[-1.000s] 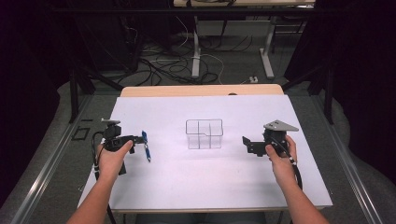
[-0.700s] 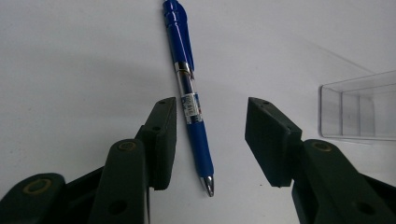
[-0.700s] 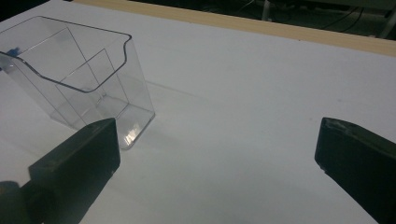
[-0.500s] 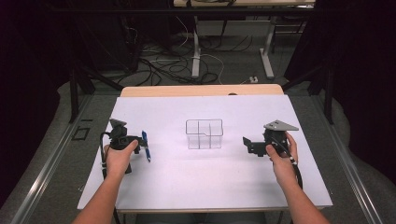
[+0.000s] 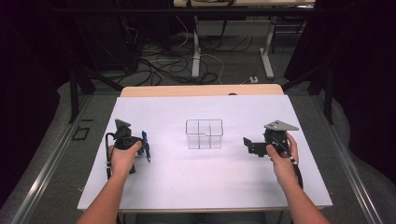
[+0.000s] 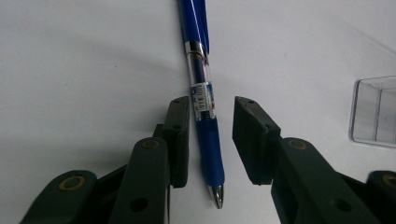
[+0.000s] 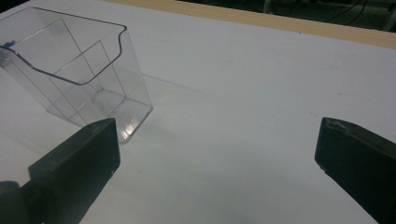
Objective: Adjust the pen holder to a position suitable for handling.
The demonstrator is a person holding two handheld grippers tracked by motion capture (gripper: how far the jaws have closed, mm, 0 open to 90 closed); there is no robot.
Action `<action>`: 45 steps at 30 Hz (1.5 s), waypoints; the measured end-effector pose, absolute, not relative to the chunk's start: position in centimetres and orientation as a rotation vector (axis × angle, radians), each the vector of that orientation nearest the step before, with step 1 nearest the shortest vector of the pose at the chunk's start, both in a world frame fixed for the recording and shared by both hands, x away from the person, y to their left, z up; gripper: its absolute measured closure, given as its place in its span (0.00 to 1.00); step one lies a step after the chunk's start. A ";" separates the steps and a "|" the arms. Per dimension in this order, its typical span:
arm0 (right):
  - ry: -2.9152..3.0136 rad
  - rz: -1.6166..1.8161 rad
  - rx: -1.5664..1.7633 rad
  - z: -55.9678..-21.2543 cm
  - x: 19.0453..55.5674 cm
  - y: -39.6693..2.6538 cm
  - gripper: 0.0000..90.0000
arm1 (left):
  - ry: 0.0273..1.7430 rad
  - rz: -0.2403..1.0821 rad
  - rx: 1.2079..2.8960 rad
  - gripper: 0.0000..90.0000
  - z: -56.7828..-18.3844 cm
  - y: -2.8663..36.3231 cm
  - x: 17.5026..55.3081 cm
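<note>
Pen (image 6: 202, 100) lies flat on the white worktop (image 5: 187, 177), well to the left of the clear organizer (image 5: 204, 134), which serves as landmark. In the left gripper view the pen runs between the jaws: blue rubber grip sleeve in the gap, metal tip toward the camera, clear barrel and clip end away.

Left gripper (image 6: 211, 135): jaws part open around the pen; one pad touches or nearly touches the sleeve, the other stands clear of it. Not yet clamped.

Right gripper (image 7: 215, 154): jaws wide, nothing between them, hovering right of the organizer and pointing toward it.

Handling judgement: pen is light, stiff and round, so it may roll or pivot when pinched. The rubber sleeve is the best hold, less slippery than the smooth barrel. The organizer looks like thin hard plastic: light, easily pushed if knocked.
</note>
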State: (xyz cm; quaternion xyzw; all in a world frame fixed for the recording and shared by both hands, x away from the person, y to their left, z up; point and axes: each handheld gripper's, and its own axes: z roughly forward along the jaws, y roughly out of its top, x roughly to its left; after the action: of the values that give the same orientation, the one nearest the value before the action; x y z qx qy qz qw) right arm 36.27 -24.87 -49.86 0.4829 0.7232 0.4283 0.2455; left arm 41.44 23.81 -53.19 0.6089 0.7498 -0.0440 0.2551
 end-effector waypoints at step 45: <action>2.005 1.156 1.301 -50.1 36.3 -24.6 0.00 | 2.067 -0.148 1.631 0.88 -53.8 23.8 41.9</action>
State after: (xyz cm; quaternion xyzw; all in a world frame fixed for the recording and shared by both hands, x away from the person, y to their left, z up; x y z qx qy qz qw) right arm 36.34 -24.60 -50.10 0.4756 0.7330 0.4224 0.2410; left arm 41.86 23.76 -53.78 0.5989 0.7590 -0.0544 0.2494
